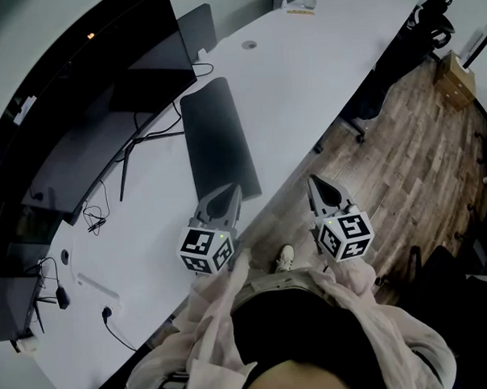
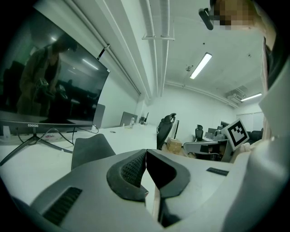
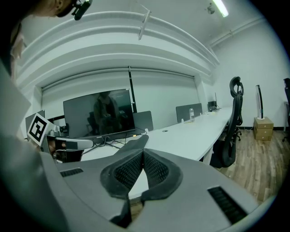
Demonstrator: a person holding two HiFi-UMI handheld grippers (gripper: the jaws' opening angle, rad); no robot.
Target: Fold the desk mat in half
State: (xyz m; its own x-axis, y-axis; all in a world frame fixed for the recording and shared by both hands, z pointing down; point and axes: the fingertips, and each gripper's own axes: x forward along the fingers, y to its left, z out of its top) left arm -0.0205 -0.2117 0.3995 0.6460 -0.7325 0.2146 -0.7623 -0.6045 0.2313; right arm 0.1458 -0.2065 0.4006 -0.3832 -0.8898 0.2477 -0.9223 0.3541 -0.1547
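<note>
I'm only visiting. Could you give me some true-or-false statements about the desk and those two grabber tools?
1. The dark desk mat lies on the white desk. True.
2. The left gripper is clamped on the mat. False: its jaws are together on nothing.
3. The right gripper shows over the wooden floor in the head view. True.
4. The right gripper's jaws are wide open. False: they are shut.
5. A keyboard sits on the mat. False: its top is bare.

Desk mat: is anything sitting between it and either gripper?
Nothing visible. The left gripper is at the near end of the desk mat; the right gripper hangs past the edge of the desk, nothing between.
</note>
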